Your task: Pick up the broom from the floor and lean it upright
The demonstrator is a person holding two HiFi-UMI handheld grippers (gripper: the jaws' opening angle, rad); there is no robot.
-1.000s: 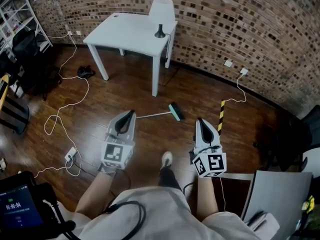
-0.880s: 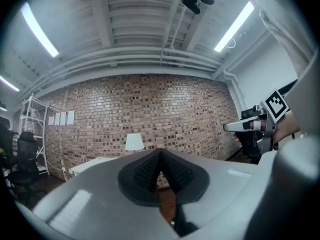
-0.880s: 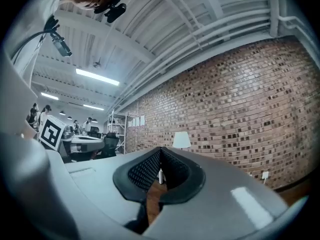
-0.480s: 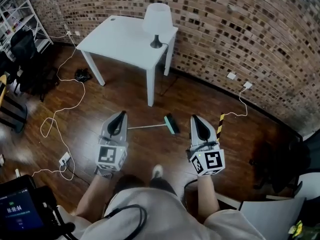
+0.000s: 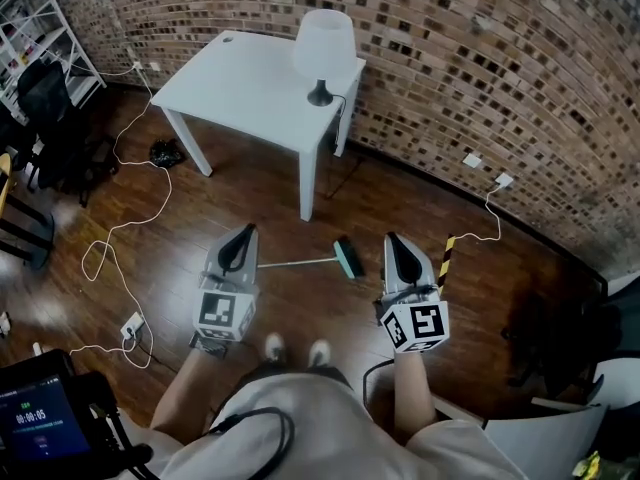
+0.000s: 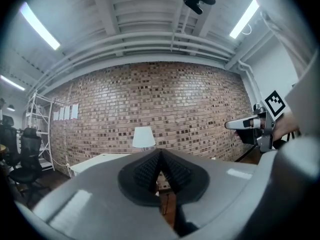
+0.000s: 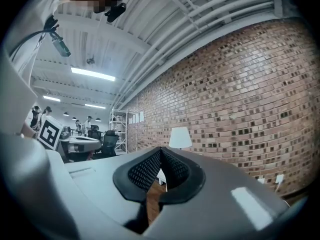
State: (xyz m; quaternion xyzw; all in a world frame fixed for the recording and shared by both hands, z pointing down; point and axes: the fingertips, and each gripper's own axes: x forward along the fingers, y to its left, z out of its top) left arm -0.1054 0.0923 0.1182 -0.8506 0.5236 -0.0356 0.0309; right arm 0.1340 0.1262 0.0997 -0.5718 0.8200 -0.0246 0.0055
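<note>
The broom [image 5: 335, 259] lies flat on the wooden floor in the head view, its green head to the right and its thin pale handle running left. My left gripper [image 5: 242, 238] hangs above the handle's left end, and my right gripper [image 5: 396, 240] is to the right of the broom head. Both point level toward the brick wall. In the left gripper view the left gripper [image 6: 160, 154] has its jaws together with nothing between them. In the right gripper view the right gripper [image 7: 160, 151] is shut and empty too. The broom is hidden in both gripper views.
A white table [image 5: 250, 83] with a white lamp [image 5: 323, 46] stands ahead against the brick wall. White cables [image 5: 125, 223] trail over the floor at the left with a power strip [image 5: 133, 322]. A yellow-black striped post [image 5: 444, 259] stands right of the broom. My feet [image 5: 293, 351] are below.
I have stepped forward toward the broom and table. Both grippers have travelled with me, shut and level, and now flank the broom more closely. The broom has not moved on the floor.
</note>
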